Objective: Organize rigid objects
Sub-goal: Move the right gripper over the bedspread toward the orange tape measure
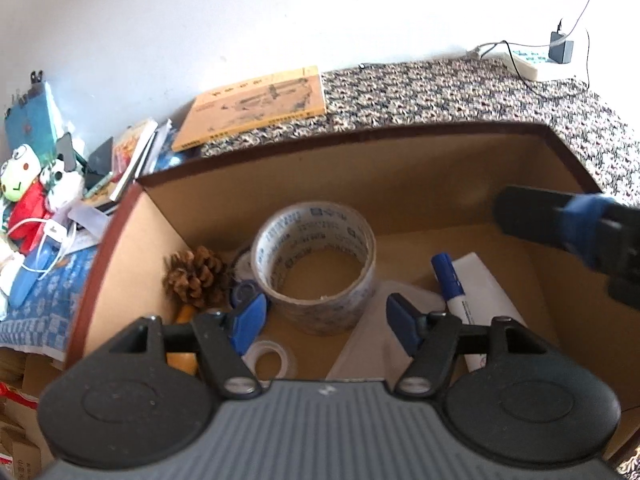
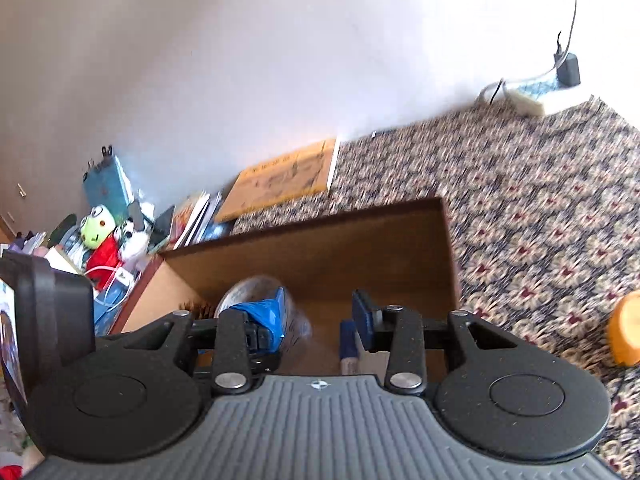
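An open cardboard box [image 1: 360,136] holds a large roll of printed tape [image 1: 316,264], a pine cone [image 1: 196,276], a small clear tape roll [image 1: 270,358], a blue marker [image 1: 450,280] and a white sheet [image 1: 376,344]. My left gripper [image 1: 326,322] hangs open just above the box floor, in front of the large roll, holding nothing. My right gripper [image 2: 318,320] is open and empty above the box [image 2: 320,220]; it shows blurred at the box's right wall [image 1: 560,220]. The tape roll [image 2: 256,292] lies below its left finger. An orange object [image 2: 626,332] sits on the carpet at right.
A yellow book [image 1: 256,108] lies behind the box on the patterned carpet [image 1: 460,92]. Plush toys [image 1: 24,184], stacked books [image 1: 132,156] and cables crowd the left side. A power strip [image 1: 528,62] with an adapter sits by the white wall.
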